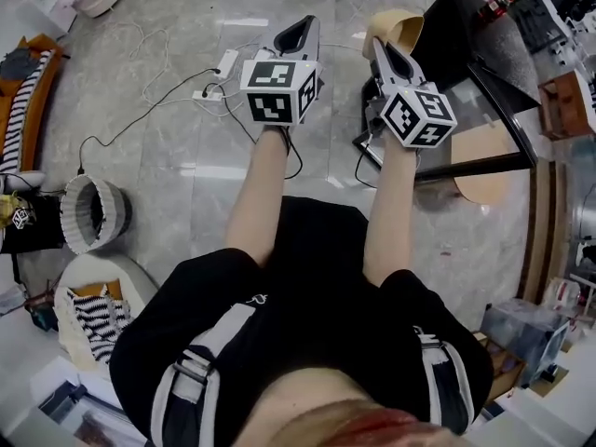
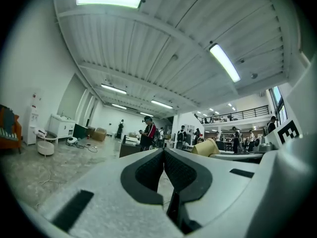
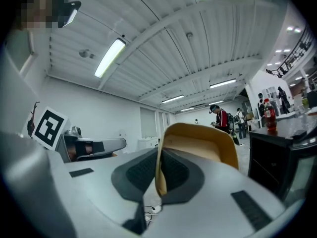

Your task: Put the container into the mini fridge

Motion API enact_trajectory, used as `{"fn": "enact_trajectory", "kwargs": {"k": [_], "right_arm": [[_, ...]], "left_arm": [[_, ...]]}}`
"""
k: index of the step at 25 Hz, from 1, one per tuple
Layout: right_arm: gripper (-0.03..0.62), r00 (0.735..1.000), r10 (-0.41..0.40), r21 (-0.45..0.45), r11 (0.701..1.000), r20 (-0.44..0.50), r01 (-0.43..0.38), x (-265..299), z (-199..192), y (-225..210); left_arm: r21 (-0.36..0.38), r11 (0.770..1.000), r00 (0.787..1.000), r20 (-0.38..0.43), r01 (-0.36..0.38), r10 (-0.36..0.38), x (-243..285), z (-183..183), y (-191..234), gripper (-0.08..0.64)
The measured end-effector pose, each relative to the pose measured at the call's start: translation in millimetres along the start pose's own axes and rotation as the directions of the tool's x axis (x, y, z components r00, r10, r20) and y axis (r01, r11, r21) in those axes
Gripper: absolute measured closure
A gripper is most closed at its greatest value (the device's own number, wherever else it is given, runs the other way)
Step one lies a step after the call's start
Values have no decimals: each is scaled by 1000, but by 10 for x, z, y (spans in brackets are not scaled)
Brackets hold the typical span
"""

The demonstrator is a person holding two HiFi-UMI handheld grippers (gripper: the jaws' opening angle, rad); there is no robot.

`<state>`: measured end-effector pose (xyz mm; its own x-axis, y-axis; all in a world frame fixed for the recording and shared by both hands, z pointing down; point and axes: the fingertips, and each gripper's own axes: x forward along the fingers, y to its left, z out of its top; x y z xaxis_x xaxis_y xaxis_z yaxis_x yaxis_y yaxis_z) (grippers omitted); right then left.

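Note:
My right gripper is shut on the rim of a tan, bowl-like container, held up in the air. The right gripper view shows that rim pinched between the dark pads, with the container rising past them. The black mini fridge stands just right of the container, and its glass-paned door seems to hang open. In the right gripper view the fridge fills the right edge. My left gripper is shut on nothing, level with and left of the right one; its jaws meet.
A power strip and cables lie on the marble floor to the left. A white basket stands at lower left. Bottles sit on top of the fridge. A wooden box is at the far right. People stand far back in the hall.

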<state>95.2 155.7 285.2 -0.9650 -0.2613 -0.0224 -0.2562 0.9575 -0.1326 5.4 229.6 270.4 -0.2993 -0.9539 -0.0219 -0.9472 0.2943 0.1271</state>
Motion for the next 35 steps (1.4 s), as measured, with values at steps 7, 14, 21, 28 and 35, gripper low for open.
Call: {"fn": "enact_trajectory", "kwargs": {"k": [7,14,21,28,35], "right_arm": [[574,999,33,-11,999,-26,-33,287,-96,-21],[574,998,40,9,999,-42,-40,1054,-303,-481],[574,994,63,9,998,-85,-62,2264,-339,-1323],[574,996,52,26,998,-73,-50,3103,-148,-2173],[574,997,43,38,998,-56,-41,3599,-140,-2314]], "left_arm": [[-15,1000,1000,-6,-8,8,201,-75,184,552],[-13,999,999,-30,-33,33,912,-282,651,552],[25,995,995,8,-95,95,2126,-284,1198,552],[19,997,997,5,-79,79,3252,-188,1394,552],[51,998,999,-23,-46,47,3727,-109,1719,552]]}}
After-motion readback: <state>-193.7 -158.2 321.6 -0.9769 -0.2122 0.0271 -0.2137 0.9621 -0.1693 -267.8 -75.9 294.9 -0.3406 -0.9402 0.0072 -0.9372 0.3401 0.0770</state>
